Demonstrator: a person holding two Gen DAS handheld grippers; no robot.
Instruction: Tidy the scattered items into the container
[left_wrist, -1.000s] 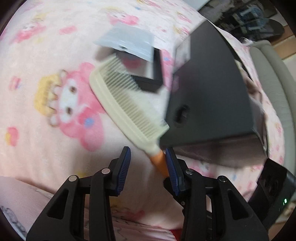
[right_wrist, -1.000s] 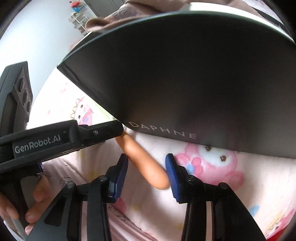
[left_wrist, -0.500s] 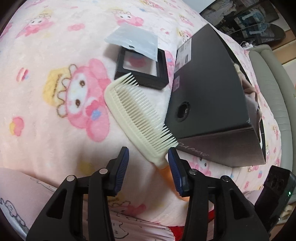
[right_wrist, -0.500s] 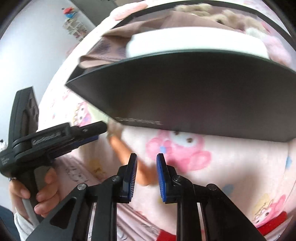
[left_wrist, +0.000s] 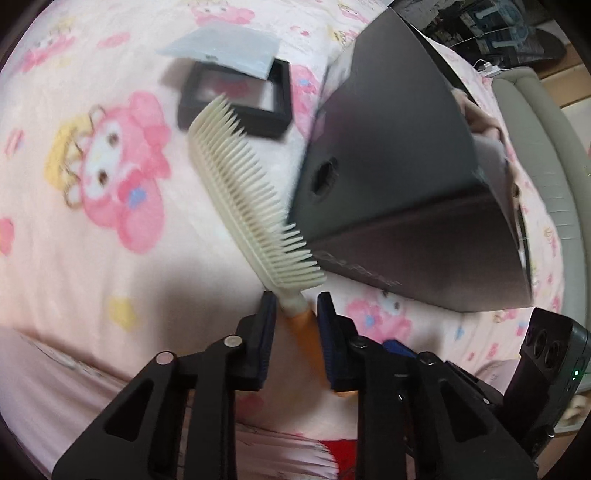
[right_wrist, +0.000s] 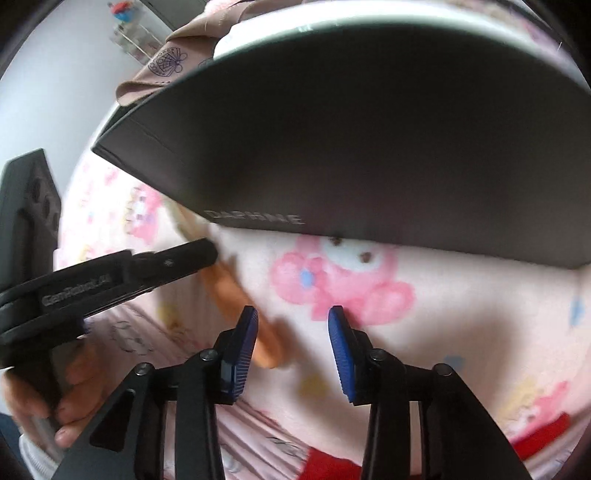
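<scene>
While my left claw (left_wrist: 294, 308) clamps the comb (left_wrist: 246, 188) by its orange handle, its teeth touch the black box (left_wrist: 399, 177). My right claw (right_wrist: 292, 332) gapes wide, holding nothing, above the pink blanket (right_wrist: 443, 302).

Both views fisheye – dark vignette at corners, straight edges bowed. Soft, even light; blanket (left_wrist: 92, 258) bright, washed pale at left. Motion blur smears the comb (left_wrist: 251, 195) and the black frame (left_wrist: 236, 96) at upper centre. Right wrist view: box (right_wrist: 351, 140) face dim and blurred, soft shadow beneath it – orange handle (right_wrist: 240, 295) badly smeared, lower left
</scene>
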